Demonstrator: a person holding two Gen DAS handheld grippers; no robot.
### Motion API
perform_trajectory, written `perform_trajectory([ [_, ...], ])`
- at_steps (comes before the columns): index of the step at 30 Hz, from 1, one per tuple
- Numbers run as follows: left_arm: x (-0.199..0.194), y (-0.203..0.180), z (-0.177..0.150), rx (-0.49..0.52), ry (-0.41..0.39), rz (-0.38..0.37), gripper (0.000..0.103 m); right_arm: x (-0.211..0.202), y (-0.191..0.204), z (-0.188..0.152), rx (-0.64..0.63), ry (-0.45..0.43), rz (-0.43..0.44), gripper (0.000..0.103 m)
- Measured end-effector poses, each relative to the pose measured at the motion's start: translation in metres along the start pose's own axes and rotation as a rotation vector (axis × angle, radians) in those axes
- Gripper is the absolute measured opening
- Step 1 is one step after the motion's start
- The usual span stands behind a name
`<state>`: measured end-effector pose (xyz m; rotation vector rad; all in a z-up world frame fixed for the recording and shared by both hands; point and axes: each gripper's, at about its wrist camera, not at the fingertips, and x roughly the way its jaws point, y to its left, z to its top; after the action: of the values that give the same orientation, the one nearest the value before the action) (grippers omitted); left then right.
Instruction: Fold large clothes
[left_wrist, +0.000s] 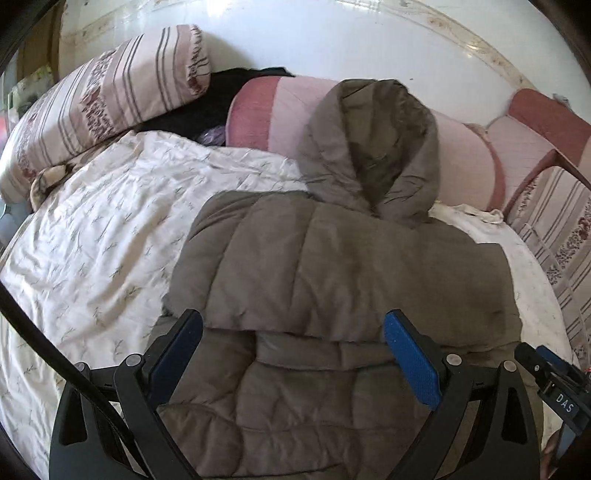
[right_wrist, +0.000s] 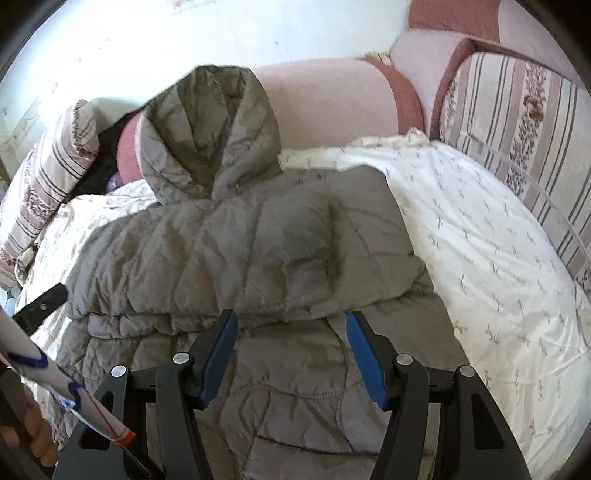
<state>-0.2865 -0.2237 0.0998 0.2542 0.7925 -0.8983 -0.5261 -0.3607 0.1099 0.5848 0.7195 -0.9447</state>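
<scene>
Two grippers are hovering over a grey-brown hooded puffer jacket, which is lying partly folded on a white patterned bedsheet. Left gripper is holding its jaws spread, the jacket's folded edge sitting between them. Right gripper is likewise gaping, empty, the fold lying just ahead.

Your left claw: matte black linkage arms, silver pivot screws, ribbed blue pads. A black cable curves past its left side. Your right claw: same black arms, silver screws, blue pads. Its body reads "DAS" in white. Bare fingers at lower left.
</scene>
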Motion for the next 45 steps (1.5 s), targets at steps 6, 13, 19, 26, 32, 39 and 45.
perform_trajectory([
  [6, 0.001, 0.005, 0.008, 0.054, -0.072, 0.069, 0.098, -0.007, 0.007, 0.025, -0.004, -0.010, 0.024, 0.066],
  [13, 0.010, 0.042, 0.025, -0.038, -0.060, 0.038, 0.098, -0.008, 0.026, 0.078, 0.011, 0.018, 0.044, 0.066],
  [19, 0.012, 0.064, 0.025, -0.098, -0.045, 0.006, 0.098, -0.020, 0.057, 0.138, -0.030, -0.011, 0.022, 0.066],
  [26, 0.020, 0.073, 0.027, -0.120, -0.045, 0.001, 0.098, -0.018, 0.082, 0.207, -0.031, -0.051, 0.021, 0.069],
  [32, 0.032, 0.062, 0.027, -0.090, -0.036, 0.000, 0.098, 0.009, 0.079, 0.252, -0.002, -0.057, 0.014, 0.069],
  [39, 0.041, 0.051, 0.028, -0.064, -0.044, 0.004, 0.098, 0.067, 0.071, 0.286, 0.015, -0.022, 0.008, 0.069],
  [45, 0.048, 0.049, 0.028, -0.048, -0.051, 0.019, 0.098, 0.119, 0.068, 0.309, 0.019, -0.001, 0.020, 0.069],
])
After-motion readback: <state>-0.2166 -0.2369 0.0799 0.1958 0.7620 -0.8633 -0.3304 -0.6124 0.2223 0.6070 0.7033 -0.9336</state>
